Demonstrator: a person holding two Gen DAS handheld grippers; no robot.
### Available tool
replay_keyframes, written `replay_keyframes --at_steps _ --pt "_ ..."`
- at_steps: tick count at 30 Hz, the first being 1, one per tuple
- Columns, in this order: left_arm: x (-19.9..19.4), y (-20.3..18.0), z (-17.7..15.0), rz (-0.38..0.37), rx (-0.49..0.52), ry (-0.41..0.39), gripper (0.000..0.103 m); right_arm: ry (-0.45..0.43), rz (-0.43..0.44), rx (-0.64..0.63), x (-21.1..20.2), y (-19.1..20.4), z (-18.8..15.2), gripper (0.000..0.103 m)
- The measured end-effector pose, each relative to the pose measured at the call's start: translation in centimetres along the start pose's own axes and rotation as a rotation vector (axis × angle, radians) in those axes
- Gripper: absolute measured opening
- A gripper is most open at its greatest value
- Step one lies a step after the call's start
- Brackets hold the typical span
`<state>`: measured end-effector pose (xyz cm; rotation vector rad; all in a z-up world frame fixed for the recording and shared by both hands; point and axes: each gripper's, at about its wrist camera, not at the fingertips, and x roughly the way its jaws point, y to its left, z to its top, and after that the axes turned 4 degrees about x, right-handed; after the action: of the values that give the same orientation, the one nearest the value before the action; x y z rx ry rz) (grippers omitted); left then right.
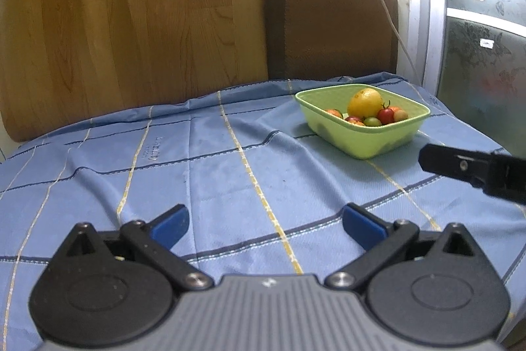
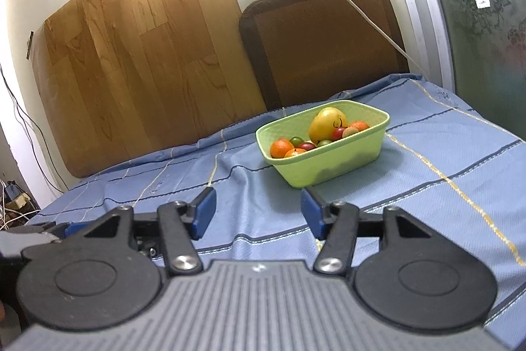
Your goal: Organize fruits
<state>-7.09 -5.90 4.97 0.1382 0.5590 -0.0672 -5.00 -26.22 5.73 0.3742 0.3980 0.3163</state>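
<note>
Blue-padded and spread wide, the left gripper (image 1: 264, 224) hung empty over the blue checked cloth (image 1: 197, 160); the right gripper (image 2: 258, 213) was likewise wide and empty. Ahead, near the right gripper, sat the green tub (image 2: 328, 166), holding a yellow fruit (image 2: 323, 124), oranges (image 2: 279, 147) and small tomatoes (image 1: 385, 114).

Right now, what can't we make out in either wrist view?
- Fruit low in the green basket: hidden by its wall and the yellow fruit piled on top, both views.
- Small fruits: too small to name; count unclear.
- Right gripper in the left wrist view: cut off by the right edge.
- Left gripper in the right wrist view: mostly hidden behind the right gripper's body.
</note>
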Motion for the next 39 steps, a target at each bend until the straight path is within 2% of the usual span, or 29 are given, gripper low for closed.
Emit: replay_keyframes --at_steps 5,10,15,16,20,22,28,39 --pt "-0.6 -0.9 -0.2 0.057 0.062 -0.042 0.103 0.006 -0.002 0.031 0.0 -0.2 0.1 0.068" --pt "-1.7 -1.6 0.0 0.079 0.087 -0.092 0.103 -0.002 0.009 0.045 -0.4 0.1 0.5 0.068" --pt "-3.3 -2.0 0.2 0.18 0.102 -0.195 0.103 -0.033 0.012 0.049 -1.0 0.5 0.6 0.07" --pt "-3.6 -2.1 0.3 0.2 0.102 -0.217 0.103 -0.043 0.009 0.045 -1.2 0.6 0.6 0.074" --pt "-4.5 -2.4 0.5 0.233 0.116 -0.261 0.103 -0.089 -0.008 0.032 -1.7 1.0 0.4 0.079" --pt "-4.6 -2.8 0.6 0.224 0.134 -0.254 0.103 -0.094 -0.01 0.033 -1.8 1.1 0.4 0.081" --pt "-3.3 -2.8 0.5 0.161 0.123 -0.125 0.103 -0.074 -0.01 0.057 -1.4 0.9 0.2 0.084" --pt "-2.8 -3.2 0.1 0.205 0.156 -0.104 0.103 -0.079 -0.028 0.08 -1.6 0.7 0.0 0.086"
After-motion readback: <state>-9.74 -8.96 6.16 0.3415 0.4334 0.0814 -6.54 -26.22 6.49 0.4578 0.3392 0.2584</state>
